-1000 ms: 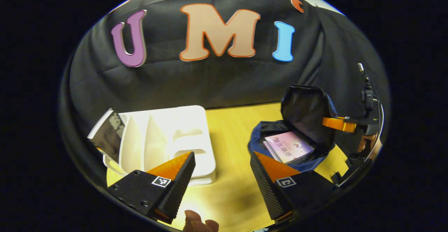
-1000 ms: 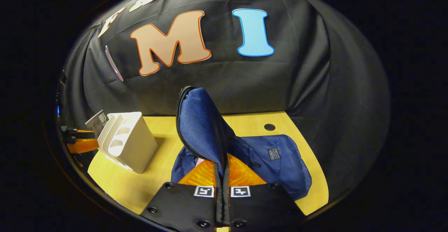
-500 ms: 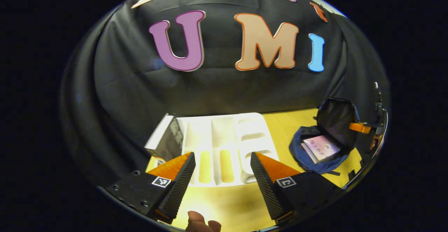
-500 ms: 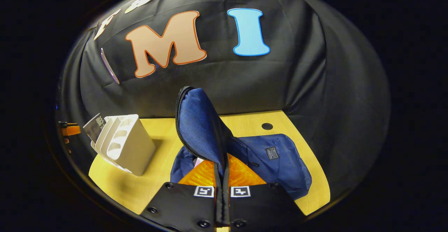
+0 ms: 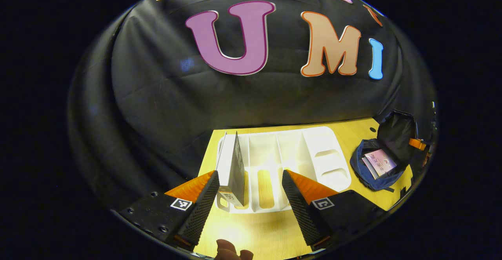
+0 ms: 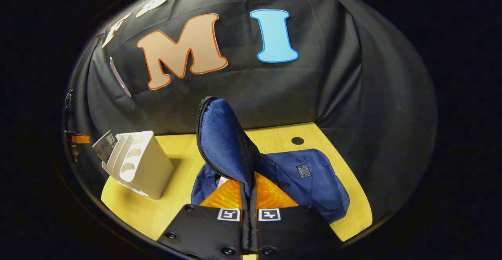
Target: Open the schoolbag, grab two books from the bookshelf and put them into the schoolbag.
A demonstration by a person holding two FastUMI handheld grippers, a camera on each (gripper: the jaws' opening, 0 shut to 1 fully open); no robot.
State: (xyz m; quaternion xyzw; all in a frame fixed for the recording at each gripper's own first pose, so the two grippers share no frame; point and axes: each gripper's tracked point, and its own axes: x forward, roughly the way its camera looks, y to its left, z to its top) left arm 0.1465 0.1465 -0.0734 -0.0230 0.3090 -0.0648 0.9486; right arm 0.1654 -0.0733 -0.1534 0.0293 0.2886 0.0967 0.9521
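Observation:
In the left gripper view my left gripper (image 5: 249,181) is open just in front of the white bookshelf (image 5: 325,166). One dark book (image 5: 235,166) stands upright in the shelf's left slot, between my fingers' line and slightly left. Far right lies the blue schoolbag (image 5: 376,177), open, with a pink book (image 5: 378,162) inside. In the right gripper view my right gripper (image 6: 249,187) is shut on the schoolbag's flap (image 6: 223,138), holding it lifted upright. The bag's body (image 6: 313,181) lies on the table to the right. The bookshelf (image 6: 145,166) with the dark book (image 6: 102,145) stands at the left.
The yellow wooden table (image 5: 259,232) carries everything; it has a small round hole (image 6: 297,140) near the back. The black cloth wall closes the back. The other gripper's orange finger (image 5: 415,143) shows beside the bag flap. A fingertip of the holding hand (image 5: 227,248) shows at the bottom.
My left gripper has swung left from the schoolbag to face the bookshelf, and has come closer to the standing book. The right gripper keeps holding the flap up, almost unmoved.

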